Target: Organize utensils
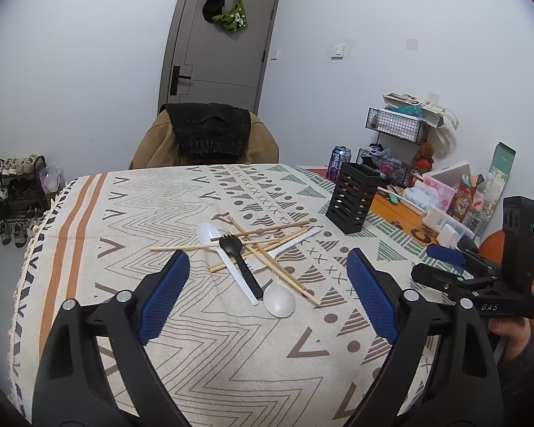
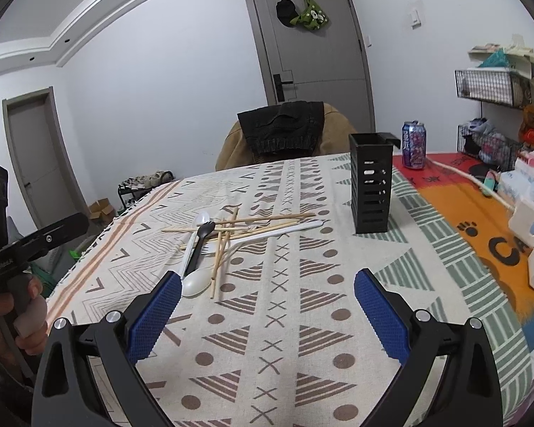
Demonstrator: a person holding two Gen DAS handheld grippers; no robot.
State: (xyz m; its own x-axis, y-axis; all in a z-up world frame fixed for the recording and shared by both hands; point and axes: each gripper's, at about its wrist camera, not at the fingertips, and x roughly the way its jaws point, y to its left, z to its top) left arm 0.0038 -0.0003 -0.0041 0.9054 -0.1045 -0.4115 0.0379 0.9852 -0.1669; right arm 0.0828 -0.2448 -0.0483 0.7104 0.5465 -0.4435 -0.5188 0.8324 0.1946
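A loose pile of utensils lies mid-table: a black spork [image 1: 239, 257] [image 2: 200, 243], a near white spoon [image 1: 279, 299] [image 2: 196, 282], a second white spoon [image 1: 210, 235], a white fork [image 2: 210, 248] and several wooden chopsticks [image 1: 263, 245] [image 2: 231, 229]. A black slotted utensil holder [image 1: 354, 197] [image 2: 371, 183] stands upright to the right of the pile. My left gripper [image 1: 267, 302] is open and empty, just short of the pile. My right gripper [image 2: 265, 315] is open and empty, near and right of the pile.
A patterned tablecloth [image 1: 124, 213] covers the table. A chair with jackets [image 1: 204, 135] stands at the far edge. A drink can [image 2: 413, 144], a white power strip [image 2: 530, 227] and boxes [image 1: 441, 192] crowd the right side. A shoe rack [image 1: 16, 192] stands on the floor at left.
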